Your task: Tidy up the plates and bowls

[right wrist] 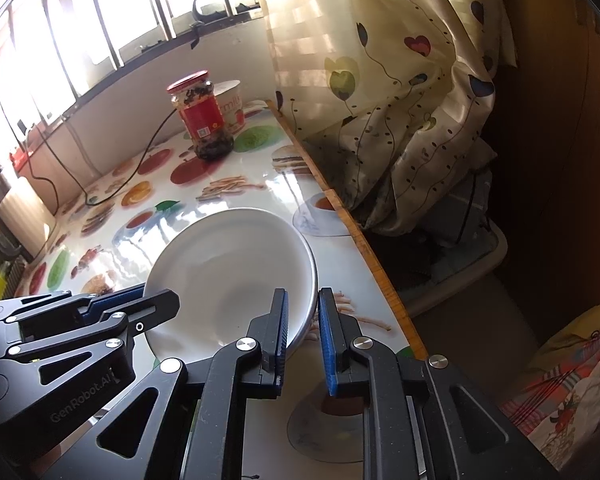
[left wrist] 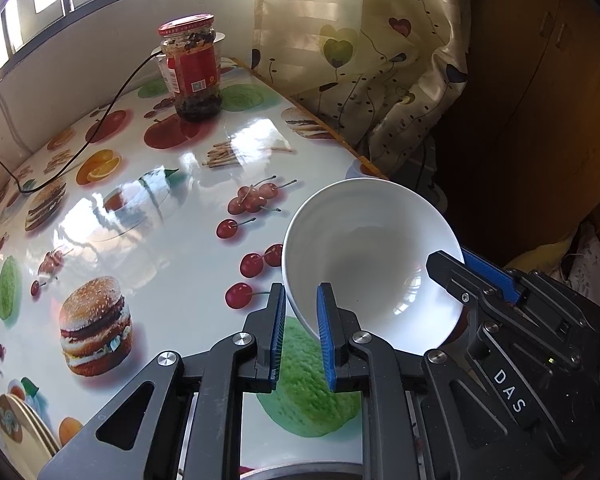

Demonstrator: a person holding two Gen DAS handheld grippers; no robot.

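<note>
Near the bench's [left wrist: 148, 240] right edge, a white bowl [left wrist: 364, 264] sits tilted, held on both sides. On its left rim the left gripper [left wrist: 302, 332] has narrow fingers pinching the wall; on its right rim the right gripper [right wrist: 303, 332] does likewise. Both hands are equally near, so I judge lifting needs them together.

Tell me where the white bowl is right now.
The white bowl sits tilted near the table's right edge, gripped at opposite rims by the left tool and right tool, well in front of the red-lidded jar.
</note>
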